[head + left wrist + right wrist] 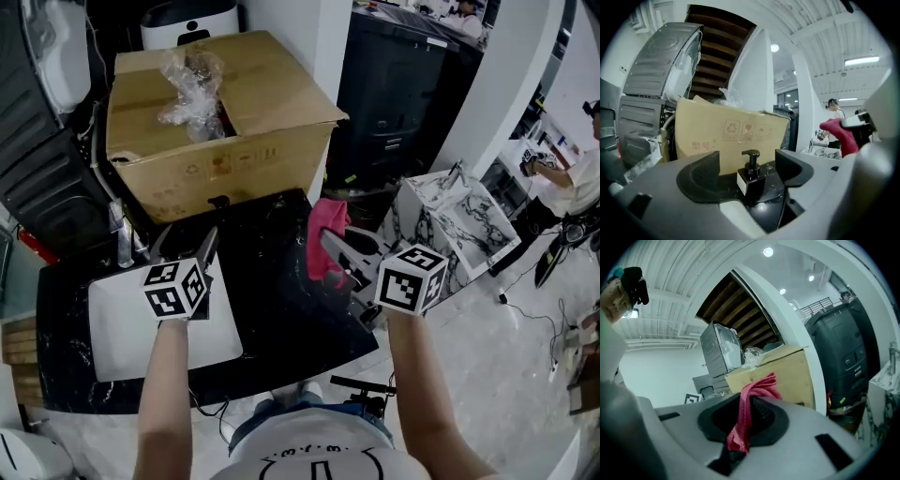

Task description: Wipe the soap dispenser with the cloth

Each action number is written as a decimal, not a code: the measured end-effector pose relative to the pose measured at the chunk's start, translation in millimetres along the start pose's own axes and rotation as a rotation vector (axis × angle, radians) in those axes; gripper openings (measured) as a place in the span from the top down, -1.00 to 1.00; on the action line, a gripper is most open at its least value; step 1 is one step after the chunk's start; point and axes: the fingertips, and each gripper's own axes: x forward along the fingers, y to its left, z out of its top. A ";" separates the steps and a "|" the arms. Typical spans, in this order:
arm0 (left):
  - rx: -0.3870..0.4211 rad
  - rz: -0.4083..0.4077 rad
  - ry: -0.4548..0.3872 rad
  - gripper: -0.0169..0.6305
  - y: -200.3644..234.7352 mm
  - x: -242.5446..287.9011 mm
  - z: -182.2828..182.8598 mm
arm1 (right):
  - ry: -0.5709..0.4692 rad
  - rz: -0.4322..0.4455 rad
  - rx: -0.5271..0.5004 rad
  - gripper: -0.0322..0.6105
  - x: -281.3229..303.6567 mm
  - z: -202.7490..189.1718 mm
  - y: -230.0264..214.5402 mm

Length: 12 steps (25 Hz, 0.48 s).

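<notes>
A black square soap dispenser (pixel 751 177) with a pump top stands on the black counter (pixel 281 309), in front of a cardboard box. In the head view only its dark pump (pixel 218 201) shows against the box. My left gripper (pixel 747 161) is open, a short way back from the dispenser, which shows framed in the gap between the jaws without touching them; in the head view it hovers (pixel 184 246) over the sink's far edge. My right gripper (pixel 330 247) is shut on a pink cloth (pixel 325 225), held to the right of the dispenser. The cloth (pixel 749 404) hangs bunched between its jaws.
A big cardboard box (pixel 216 122) with a plastic bag on top stands behind the counter. A white sink (pixel 122 328) with a faucet (pixel 122 239) lies at the left. A marble-patterned cabinet (pixel 459 225) is at the right, and a person (pixel 574 178) beyond it.
</notes>
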 end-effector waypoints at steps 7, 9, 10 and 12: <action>0.048 0.054 -0.158 -0.16 10.0 -71.1 41.7 | -0.026 -0.005 -0.033 0.74 14.9 0.9 12.8; 0.107 0.063 -0.171 -0.16 5.6 -82.5 41.1 | -0.039 -0.012 -0.062 0.74 14.6 2.0 19.4; 0.131 0.059 -0.179 -0.16 1.6 -87.4 41.8 | -0.049 -0.019 -0.087 0.74 14.0 3.0 23.2; 0.167 0.050 -0.203 -0.16 -7.0 -96.4 47.1 | -0.070 -0.038 -0.167 0.74 11.7 6.2 31.3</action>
